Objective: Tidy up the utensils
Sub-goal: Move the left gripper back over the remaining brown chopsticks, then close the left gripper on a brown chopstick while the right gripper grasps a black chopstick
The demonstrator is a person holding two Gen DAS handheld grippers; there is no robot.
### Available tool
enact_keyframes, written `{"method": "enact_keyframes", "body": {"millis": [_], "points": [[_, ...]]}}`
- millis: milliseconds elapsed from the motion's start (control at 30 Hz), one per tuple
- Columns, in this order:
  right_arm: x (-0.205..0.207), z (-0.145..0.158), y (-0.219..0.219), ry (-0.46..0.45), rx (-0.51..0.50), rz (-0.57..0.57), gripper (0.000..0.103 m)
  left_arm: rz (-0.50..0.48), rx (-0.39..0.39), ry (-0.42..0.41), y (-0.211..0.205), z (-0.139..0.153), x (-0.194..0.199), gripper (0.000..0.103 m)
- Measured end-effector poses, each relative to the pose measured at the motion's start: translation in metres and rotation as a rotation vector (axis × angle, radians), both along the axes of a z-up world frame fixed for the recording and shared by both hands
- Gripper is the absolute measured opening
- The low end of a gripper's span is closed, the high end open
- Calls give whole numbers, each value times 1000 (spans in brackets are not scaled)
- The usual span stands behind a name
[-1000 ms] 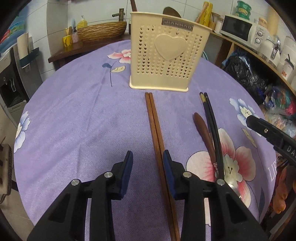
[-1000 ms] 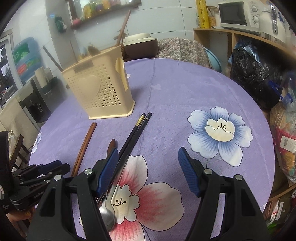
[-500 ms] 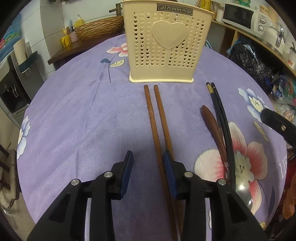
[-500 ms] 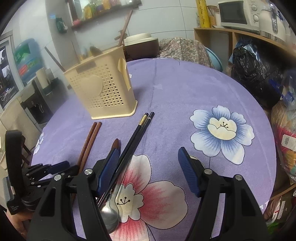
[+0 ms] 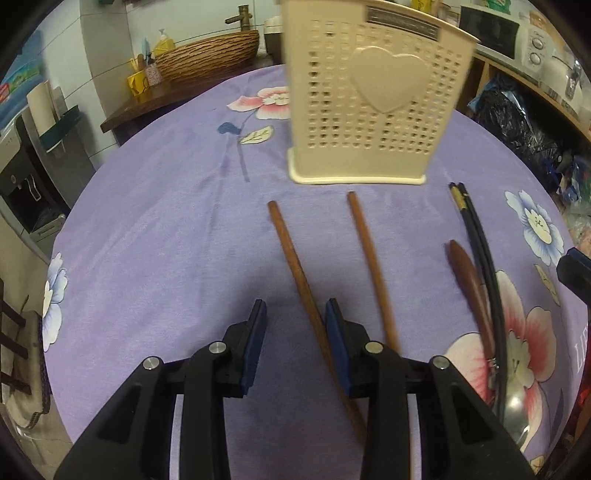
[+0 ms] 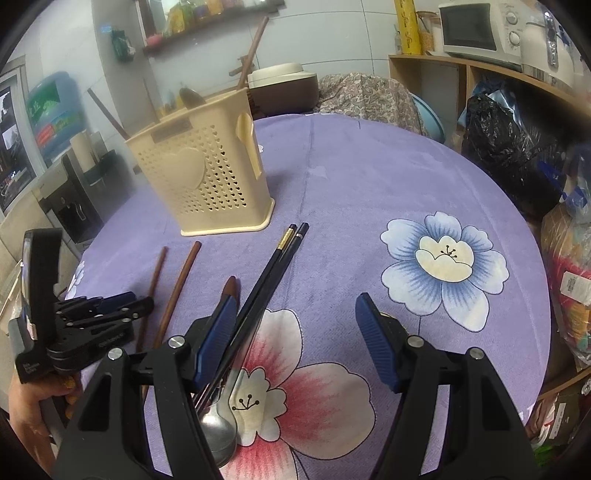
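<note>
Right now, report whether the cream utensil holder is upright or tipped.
Upright. The cream utensil holder rests flat on its base on the purple tablecloth, open top upward.

Home kitchen, lived-in and cluttered. I'm at a round tabletop under a purple floral cloth. White microwave and a kettle-like pot sit on a wooden shelf unit. Rice cooker behind the tabletop, water dispenser with a blue jug by the tiled wall. Wicker basket and soap bottle on a side counter. Black rubbish bag stuffed beside the shelves.
</note>
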State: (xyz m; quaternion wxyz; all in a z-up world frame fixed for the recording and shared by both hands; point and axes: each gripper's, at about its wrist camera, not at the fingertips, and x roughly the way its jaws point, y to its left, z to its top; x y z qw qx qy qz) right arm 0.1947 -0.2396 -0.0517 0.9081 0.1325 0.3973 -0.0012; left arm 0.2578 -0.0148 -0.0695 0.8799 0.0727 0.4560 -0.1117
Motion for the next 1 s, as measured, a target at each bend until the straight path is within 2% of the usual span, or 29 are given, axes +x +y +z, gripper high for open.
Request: {"method": "enact_keyframes", "body": {"millis": [200,333,433,467,500,667,867,1000], "points": [[20,-14,-3,67,36,-4,67,9,-23,10,11,1,8,34],[43,-19,-7,107,41,-36,66,36,-77,-22,14,10,5,34],[64,-22,-6,131,49,-51,60,66,-115,-58,16,19,-2,35],[70,-23,-7,138,59,-55,55,75,-122,-70,16,21,-4,37],[76,-24,-7,145,72,-61,47,82,-125,-80,17,24,-5,38],[105,-32,-12,209,149,-81,35,83,-120,-88,17,29,-5,44],[116,-40,-7,265,161,-68,30,72,-129,-95,18,32,-9,45],[116,-39,-4,267,118,-72,26,69,-132,-95,19,31,-9,45]]}}
